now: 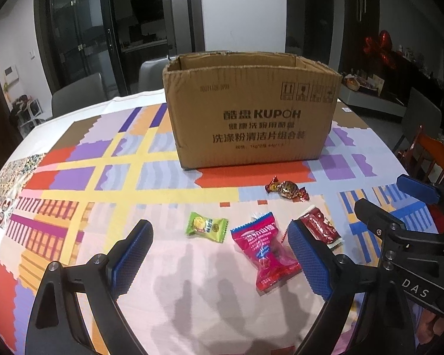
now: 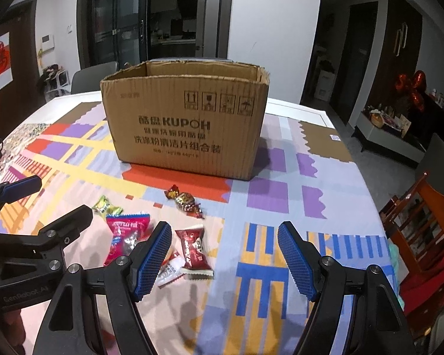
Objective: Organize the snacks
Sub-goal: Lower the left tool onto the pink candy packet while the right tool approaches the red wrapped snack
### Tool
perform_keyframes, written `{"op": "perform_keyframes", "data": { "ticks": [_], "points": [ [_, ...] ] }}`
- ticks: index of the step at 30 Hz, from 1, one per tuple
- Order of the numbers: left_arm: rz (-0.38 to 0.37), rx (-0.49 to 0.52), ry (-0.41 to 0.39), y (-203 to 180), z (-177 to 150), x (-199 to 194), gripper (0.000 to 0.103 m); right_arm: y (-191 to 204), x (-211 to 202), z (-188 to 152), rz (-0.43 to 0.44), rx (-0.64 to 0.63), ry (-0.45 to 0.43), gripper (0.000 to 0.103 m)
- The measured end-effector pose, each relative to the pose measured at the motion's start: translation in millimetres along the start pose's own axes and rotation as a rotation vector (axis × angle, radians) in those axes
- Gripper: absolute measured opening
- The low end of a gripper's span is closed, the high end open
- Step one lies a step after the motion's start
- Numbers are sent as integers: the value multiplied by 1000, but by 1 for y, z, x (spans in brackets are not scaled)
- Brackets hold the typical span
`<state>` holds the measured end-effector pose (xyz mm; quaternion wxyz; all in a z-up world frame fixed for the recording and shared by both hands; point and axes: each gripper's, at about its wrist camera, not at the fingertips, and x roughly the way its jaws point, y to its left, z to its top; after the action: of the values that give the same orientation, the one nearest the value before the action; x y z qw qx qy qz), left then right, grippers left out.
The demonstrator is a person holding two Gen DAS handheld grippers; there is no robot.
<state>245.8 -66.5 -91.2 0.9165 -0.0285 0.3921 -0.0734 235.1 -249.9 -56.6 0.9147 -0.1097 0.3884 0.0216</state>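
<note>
both grippers, left [image 1: 219, 254] and right [image 2: 225, 259], have open jaws holding nothing, so lower each over one snack in front of the box [image 1: 251, 109], like the pink pack [image 1: 263, 251] or red pack [image 2: 195, 250], then pinch its middle softly.

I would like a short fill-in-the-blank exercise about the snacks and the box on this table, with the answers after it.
1. The cardboard box is open at the ___.
2. The candy lying furthest left among the snacks has a ___ wrapper.
3. Both the left gripper and the right gripper hold ___.
4. The snacks lie on the tablecloth, ___ the box.

Answers: top; green; nothing; outside
</note>
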Motion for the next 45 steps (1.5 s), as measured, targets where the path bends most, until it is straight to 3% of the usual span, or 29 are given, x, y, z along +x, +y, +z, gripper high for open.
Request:
{"op": "perform_keyframes", "data": {
  "ticks": [8,16,27,36,45],
  "points": [
    [-19,-16,11,1,-10,8,87,1,11,-9,7,-5,19,75],
    [-26,-13,-43,-1,-21,4,87,2,12,-20,8,-8,4,75],
    [-48,-20,-24,-2,-30,18,81,8,25,-29,37,-34,11,74],
    [-88,17,31,-11,-38,30,72,9,42,-35,87,-78,38,69],
    [-134,29,55,-15,-38,39,57,16,57,-32,130,-114,63,61]
  ]
}}
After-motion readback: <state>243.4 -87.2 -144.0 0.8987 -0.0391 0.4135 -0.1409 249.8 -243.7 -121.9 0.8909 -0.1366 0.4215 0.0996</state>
